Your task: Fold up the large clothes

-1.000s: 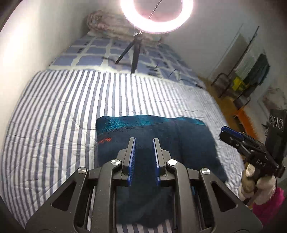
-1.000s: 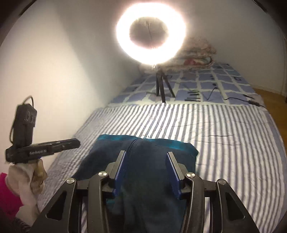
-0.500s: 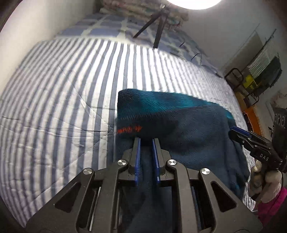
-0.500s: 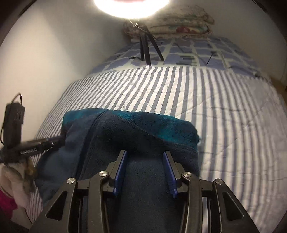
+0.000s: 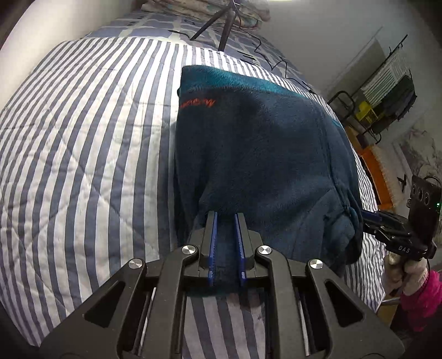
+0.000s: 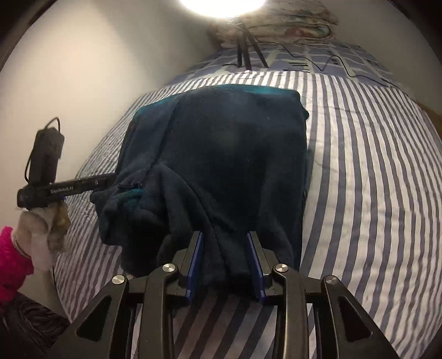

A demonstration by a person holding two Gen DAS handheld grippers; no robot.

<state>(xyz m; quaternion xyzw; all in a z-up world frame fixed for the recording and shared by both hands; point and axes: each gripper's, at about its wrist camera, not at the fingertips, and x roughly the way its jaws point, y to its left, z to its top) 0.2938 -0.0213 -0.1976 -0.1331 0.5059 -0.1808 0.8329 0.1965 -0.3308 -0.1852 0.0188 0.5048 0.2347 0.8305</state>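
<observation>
A dark teal fleece garment with an orange logo lies folded on the striped bedspread. My left gripper is shut on its near left hem. In the right wrist view the same fleece fills the middle, and my right gripper is closed onto a bunch of its near hem. The right gripper shows at the fleece's right edge in the left wrist view. The left gripper shows at its left edge in the right wrist view. The near hem is lifted off the bed.
A ring light on a tripod stands at the far end of the bed with cables trailing over a checked cover. Pillows are stacked behind it. A white wall runs along the left. A clothes rack stands on the floor at the right.
Both grippers have dropped toward the bed and closed in on the fleece's near hem. The left one narrowed onto the fabric, and the hem is now bunched and raised.
</observation>
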